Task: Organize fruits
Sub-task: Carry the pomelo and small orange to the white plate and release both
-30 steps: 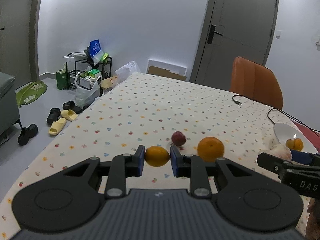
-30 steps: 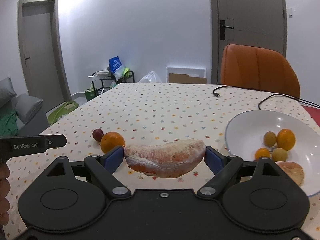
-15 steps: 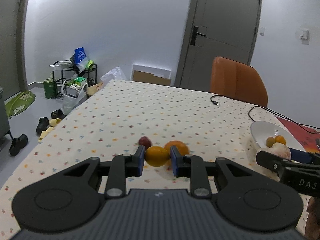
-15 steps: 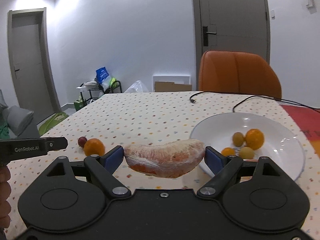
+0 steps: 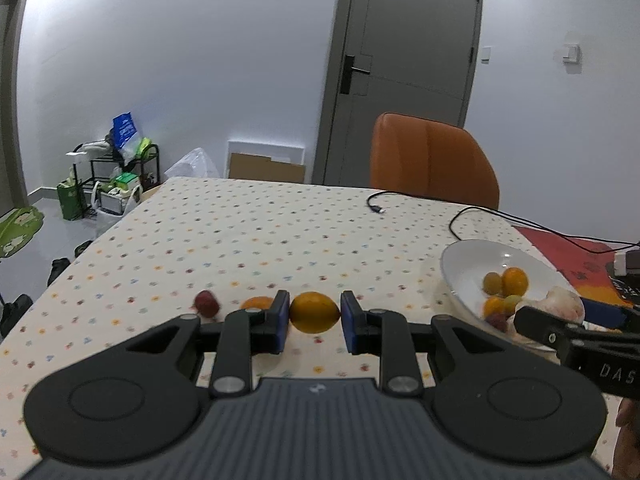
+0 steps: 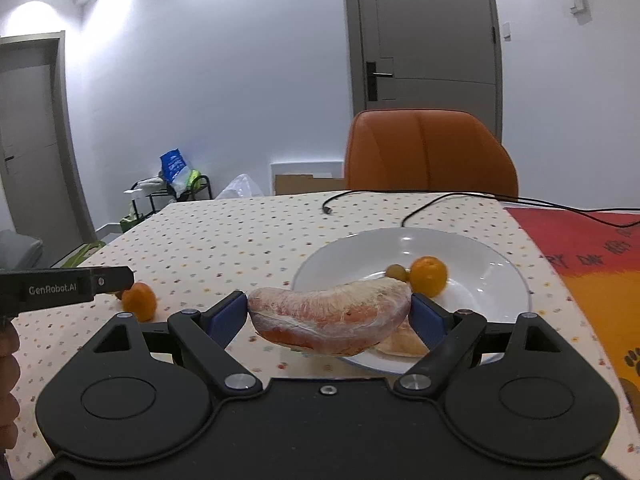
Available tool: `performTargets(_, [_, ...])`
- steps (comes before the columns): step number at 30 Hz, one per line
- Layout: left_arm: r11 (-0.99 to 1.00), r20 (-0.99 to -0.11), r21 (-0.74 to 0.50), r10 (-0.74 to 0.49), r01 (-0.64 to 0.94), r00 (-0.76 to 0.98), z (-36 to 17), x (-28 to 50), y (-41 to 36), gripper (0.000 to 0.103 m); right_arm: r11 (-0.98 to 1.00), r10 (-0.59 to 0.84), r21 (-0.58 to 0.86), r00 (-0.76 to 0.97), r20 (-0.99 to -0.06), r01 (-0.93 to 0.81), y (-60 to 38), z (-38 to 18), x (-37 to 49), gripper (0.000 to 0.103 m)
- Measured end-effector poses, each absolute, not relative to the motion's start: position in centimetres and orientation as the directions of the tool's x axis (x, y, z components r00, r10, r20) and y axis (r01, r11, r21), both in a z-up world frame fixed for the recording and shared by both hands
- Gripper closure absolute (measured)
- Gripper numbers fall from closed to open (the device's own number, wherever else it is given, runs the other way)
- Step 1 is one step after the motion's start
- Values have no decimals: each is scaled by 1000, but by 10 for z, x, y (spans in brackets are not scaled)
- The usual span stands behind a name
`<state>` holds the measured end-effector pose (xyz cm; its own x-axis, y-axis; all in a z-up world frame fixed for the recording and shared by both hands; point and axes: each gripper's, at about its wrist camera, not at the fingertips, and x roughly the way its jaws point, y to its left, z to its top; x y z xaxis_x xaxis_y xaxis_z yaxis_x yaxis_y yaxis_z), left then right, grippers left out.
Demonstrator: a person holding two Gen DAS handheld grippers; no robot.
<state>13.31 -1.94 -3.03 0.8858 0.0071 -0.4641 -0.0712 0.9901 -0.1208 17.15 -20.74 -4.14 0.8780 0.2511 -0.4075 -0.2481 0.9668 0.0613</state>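
Left tongs clamped on a small yellow-orange citrus, held above the dotted surface, with an orange and a dark red fruit lying beyond. Right tongs spread wide yet gripping a peeled pomelo segment by both ends, at the near rim of the white plate, with small fruits inside.

Both wrist views sit low over the table, facing the door at 12 o'clock. Shared: the plate, at 3 o'clock left, centre right.
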Motion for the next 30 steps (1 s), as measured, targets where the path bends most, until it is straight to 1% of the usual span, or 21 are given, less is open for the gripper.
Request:
performTargets(18, [997, -459, -77, -30, -6, 888, -25, 153, -66, 77, 980, 195, 111, 900, -390, -164, -259, -44, 175, 19])
performTargets(30, [998, -464, -63, -50, 24, 884, -29, 169, -87, 77, 987, 152, 104, 903, -401, -120, -285, -55, 190, 19])
